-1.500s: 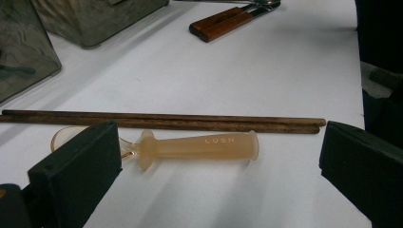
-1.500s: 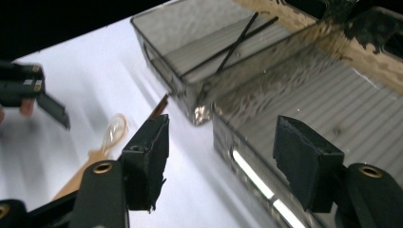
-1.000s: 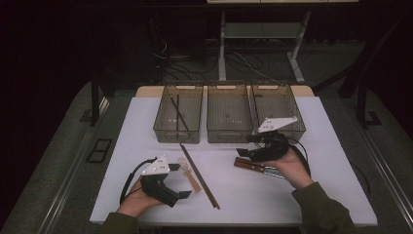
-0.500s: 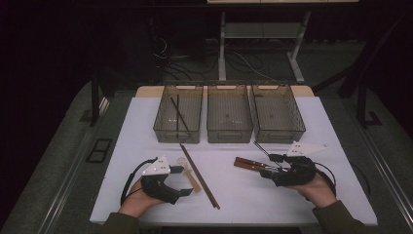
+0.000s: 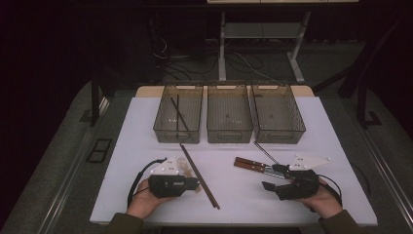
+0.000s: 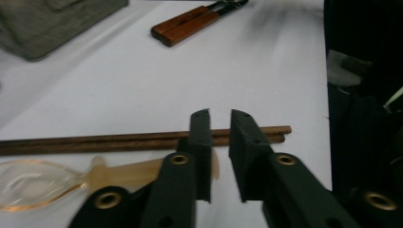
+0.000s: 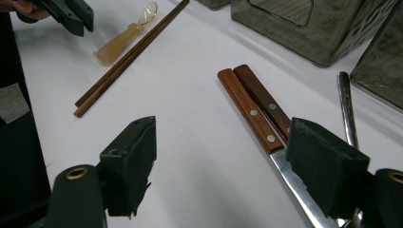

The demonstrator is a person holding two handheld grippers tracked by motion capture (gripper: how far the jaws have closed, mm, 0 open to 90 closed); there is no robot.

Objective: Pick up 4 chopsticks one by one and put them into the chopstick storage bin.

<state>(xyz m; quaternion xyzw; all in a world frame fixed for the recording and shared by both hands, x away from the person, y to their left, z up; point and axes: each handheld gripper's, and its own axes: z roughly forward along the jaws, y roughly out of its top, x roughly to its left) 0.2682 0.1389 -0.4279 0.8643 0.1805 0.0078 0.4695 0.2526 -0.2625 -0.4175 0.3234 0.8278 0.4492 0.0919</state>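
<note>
My left gripper [image 6: 219, 142] had just closed its jaws, empty; the right gripper [image 7: 228, 166], jaws opening wide, risked nudging both knives [image 7: 254, 109] together.

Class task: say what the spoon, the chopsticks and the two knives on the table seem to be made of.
Spoon: seemingly clear amber plastic, glossy and see-through. Chopsticks: dark wood, by the matt grain. Knives: reddish wooden handles with pale rivets; shiny, probably steel blades.
</note>
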